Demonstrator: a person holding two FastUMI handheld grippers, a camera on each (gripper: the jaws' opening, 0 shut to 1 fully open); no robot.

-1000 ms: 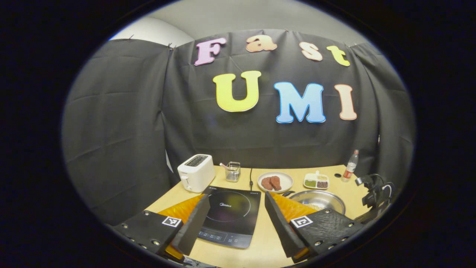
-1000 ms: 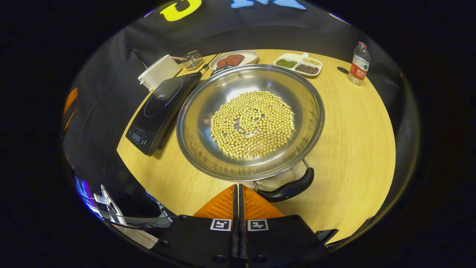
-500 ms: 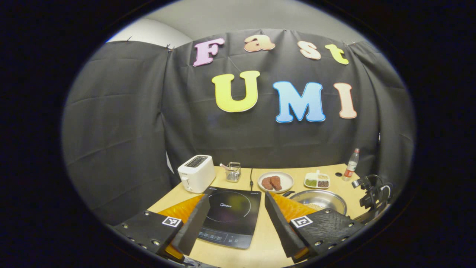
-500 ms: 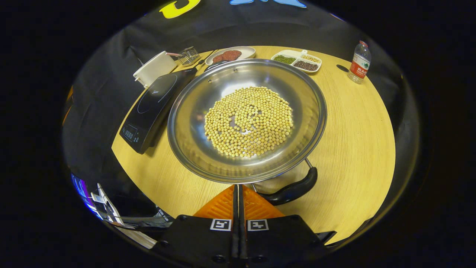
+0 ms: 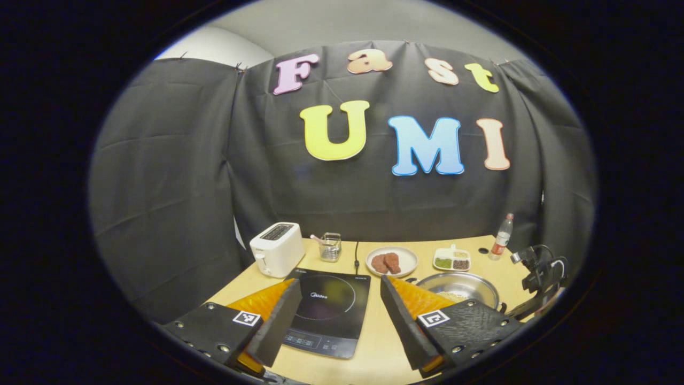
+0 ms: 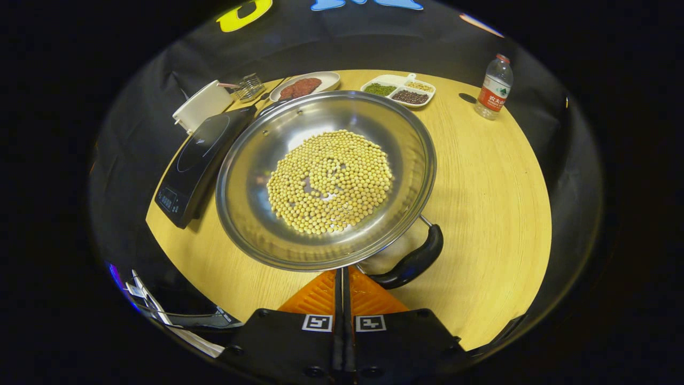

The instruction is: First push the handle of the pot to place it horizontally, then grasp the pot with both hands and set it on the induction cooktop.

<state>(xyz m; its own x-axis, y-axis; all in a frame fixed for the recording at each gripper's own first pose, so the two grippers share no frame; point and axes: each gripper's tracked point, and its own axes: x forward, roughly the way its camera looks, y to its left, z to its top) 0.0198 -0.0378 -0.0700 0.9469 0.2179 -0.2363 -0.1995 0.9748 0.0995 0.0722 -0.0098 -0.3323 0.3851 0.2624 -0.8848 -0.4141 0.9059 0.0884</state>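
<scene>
A steel pot [image 6: 240, 214] with a layer of soybeans [image 6: 330, 182] stands on the wooden table, to the right of the black induction cooktop [image 6: 197, 155]. Its near black handle [image 6: 411, 262] points toward the lower right. My right gripper [image 6: 342, 271] is shut and empty, its tips under the pot's near rim and against the left end of that handle. In the left gripper view the pot [image 5: 470, 282] lies to the right of the cooktop [image 5: 328, 305]. My left gripper [image 5: 340, 279] hangs open above the table's near edge, facing the cooktop, with nothing between its fingers.
Along the back of the table stand a white toaster [image 5: 277, 248], a wire holder [image 5: 331, 246], a plate of meat [image 5: 391, 261], a divided dish of beans [image 5: 452, 259] and a water bottle [image 6: 494, 85]. Bare wood [image 6: 491, 203] lies right of the pot.
The pot has turned slightly and shifted left in the right gripper view, its near handle swinging up and to the right. The left gripper has barely moved.
</scene>
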